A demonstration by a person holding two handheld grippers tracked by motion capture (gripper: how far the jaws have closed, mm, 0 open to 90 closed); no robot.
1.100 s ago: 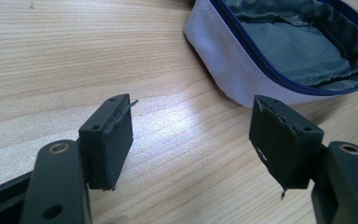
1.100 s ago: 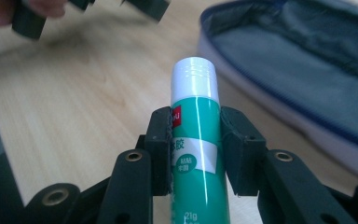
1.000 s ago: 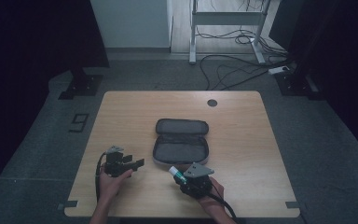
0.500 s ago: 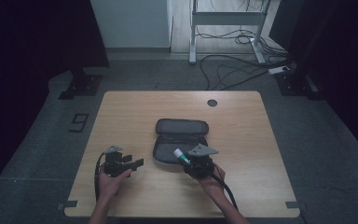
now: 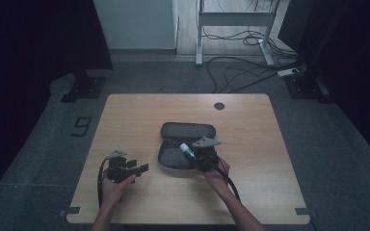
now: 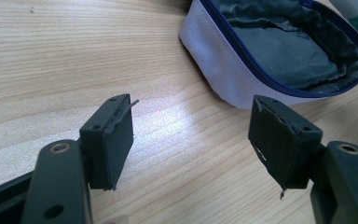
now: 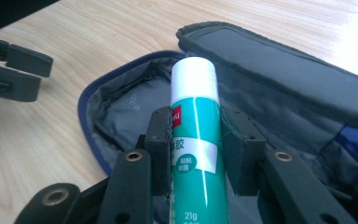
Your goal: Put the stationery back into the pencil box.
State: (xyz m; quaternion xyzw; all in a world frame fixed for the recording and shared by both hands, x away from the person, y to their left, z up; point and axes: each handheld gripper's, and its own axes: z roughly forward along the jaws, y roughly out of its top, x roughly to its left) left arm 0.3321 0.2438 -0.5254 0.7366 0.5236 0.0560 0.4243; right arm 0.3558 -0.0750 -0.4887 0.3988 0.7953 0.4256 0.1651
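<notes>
Your left gripper (image 5: 136,168) sat low on the bench (image 5: 125,120), its jaws apart with nothing but bare wood between them; in its own view the pads (image 6: 114,135) looked frayed at the edges. Just past it lay the open pouch (image 5: 183,144), pale grey outside with a dark blue zip and a crumpled dark lining, its far right end cut off by the frame in the left gripper view (image 6: 279,56).

Your right gripper (image 7: 196,140) was clamped on a glue stick (image 7: 196,135), one pad on each side of the tube. The glue stick had a white cap, a teal body with a white band and a small red mark near the top; the print on it was too small to read apart from a weight near the bottom edge, where the tube ran out of frame. You held it over the open pouch (image 7: 121,112), cap pointing toward the lid. From the high view the glue stick (image 5: 187,150) showed as a small white and teal tip, and whether it touched the lining could not be told.
</notes>
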